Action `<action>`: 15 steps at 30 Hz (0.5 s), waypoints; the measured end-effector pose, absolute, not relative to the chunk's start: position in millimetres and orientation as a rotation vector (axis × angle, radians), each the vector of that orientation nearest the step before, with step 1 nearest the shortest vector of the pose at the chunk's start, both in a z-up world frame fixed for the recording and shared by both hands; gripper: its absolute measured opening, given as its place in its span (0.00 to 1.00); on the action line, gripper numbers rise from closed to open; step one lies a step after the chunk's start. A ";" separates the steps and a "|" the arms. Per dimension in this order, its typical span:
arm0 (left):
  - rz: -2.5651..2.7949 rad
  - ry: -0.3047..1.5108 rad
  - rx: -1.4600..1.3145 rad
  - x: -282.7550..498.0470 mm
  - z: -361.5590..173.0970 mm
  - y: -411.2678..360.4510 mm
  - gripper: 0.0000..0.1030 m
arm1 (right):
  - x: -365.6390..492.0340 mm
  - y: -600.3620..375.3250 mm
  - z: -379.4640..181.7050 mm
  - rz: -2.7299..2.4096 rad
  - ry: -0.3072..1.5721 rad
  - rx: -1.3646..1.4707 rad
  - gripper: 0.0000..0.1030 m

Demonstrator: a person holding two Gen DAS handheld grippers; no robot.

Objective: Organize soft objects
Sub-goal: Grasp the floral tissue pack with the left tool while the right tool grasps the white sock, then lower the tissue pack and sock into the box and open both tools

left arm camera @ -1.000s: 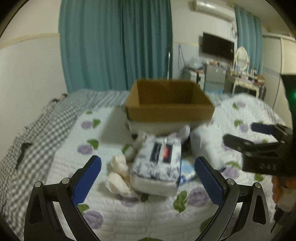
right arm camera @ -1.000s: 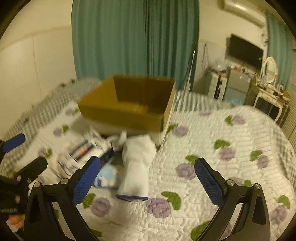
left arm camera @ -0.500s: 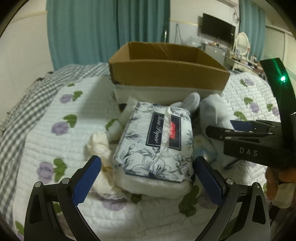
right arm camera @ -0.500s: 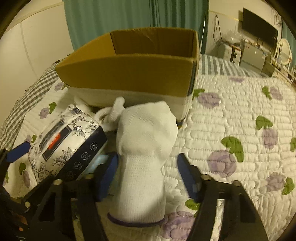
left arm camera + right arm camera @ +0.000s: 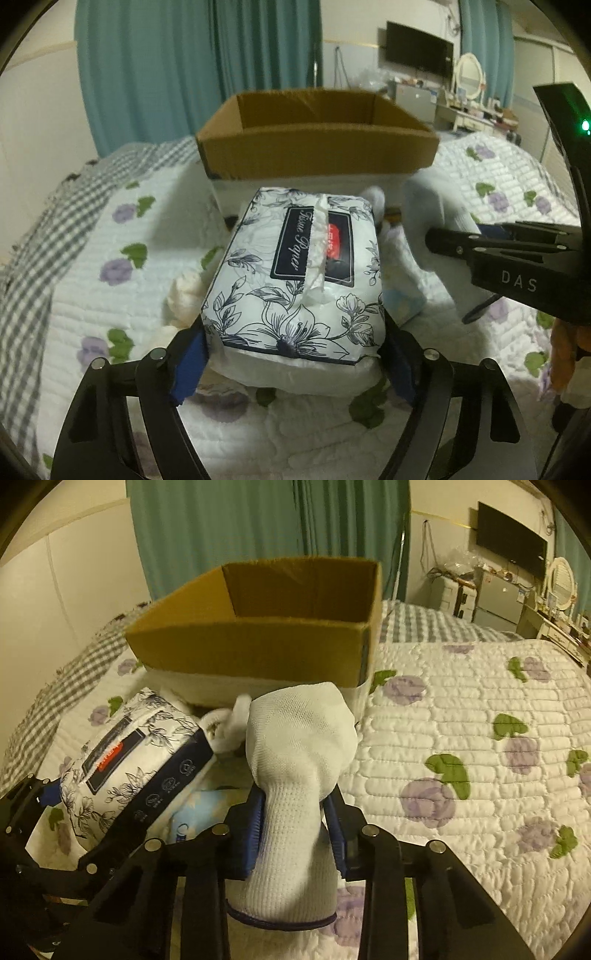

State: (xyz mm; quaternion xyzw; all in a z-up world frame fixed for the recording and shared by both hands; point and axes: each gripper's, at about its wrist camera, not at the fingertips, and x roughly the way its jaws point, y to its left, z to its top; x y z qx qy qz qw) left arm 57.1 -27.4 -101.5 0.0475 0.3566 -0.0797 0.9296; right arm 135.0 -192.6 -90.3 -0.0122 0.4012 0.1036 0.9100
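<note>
**Two grips set, lift comes next**

Both grabs look made. The left gripper has its jaws pressed against the near end of the tissue pack, which lies on the bed. The right gripper has its jaws closed tight round the white sock, just right of the pack. Next, I judge, each must rise over the near wall of the cardboard box beyond.

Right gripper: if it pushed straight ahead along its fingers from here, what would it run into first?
The right gripper, shut on the white sock, points at the cardboard box. The sock's toe would probably meet the box's white lower front first, though the depth between them is unclear.
</note>
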 end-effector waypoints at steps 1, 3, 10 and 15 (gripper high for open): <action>-0.165 0.713 0.093 53.1 -94.6 -26.3 0.77 | 130.7 -194.9 -85.3 0.212 0.816 -0.018 0.29; -0.165 0.685 0.087 47.2 -82.7 -24.8 0.77 | 123.2 -196.8 -76.4 0.212 0.798 -0.007 0.28; -0.181 0.572 0.055 36.6 -18.7 -18.1 0.77 | 102.8 -197.6 -13.7 0.239 0.675 -0.009 0.27; -0.211 0.510 0.047 53.4 27.2 -17.2 0.77 | 117.6 -194.0 39.4 0.272 0.584 -0.038 0.27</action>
